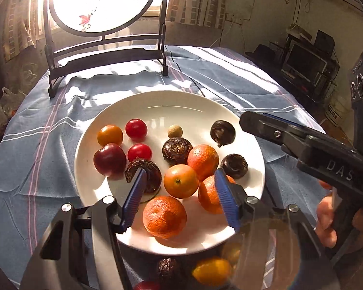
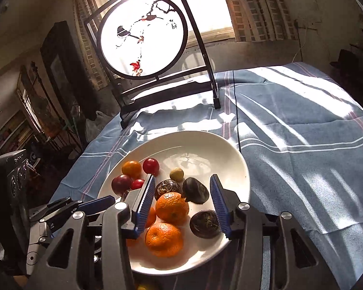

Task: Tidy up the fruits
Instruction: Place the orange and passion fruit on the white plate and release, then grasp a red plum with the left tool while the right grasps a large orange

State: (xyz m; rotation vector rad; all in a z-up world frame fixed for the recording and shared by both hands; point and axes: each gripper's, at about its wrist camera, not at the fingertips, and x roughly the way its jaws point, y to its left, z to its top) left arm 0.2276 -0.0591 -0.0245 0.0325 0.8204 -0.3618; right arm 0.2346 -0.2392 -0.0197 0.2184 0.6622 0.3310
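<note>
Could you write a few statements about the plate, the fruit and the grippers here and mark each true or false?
1. All the fruit lies on one white plate. True.
2. The left gripper is shut on an orange. False: it is open and holds nothing, above the oranges.
3. The right gripper is open. True.
4. The tablecloth is plain red. False: it is blue with white and pink stripes.
5. A round painted screen stands behind the plate. True.
6. The plate holds only oranges. False: there are also red tomatoes and dark brown fruits.
</note>
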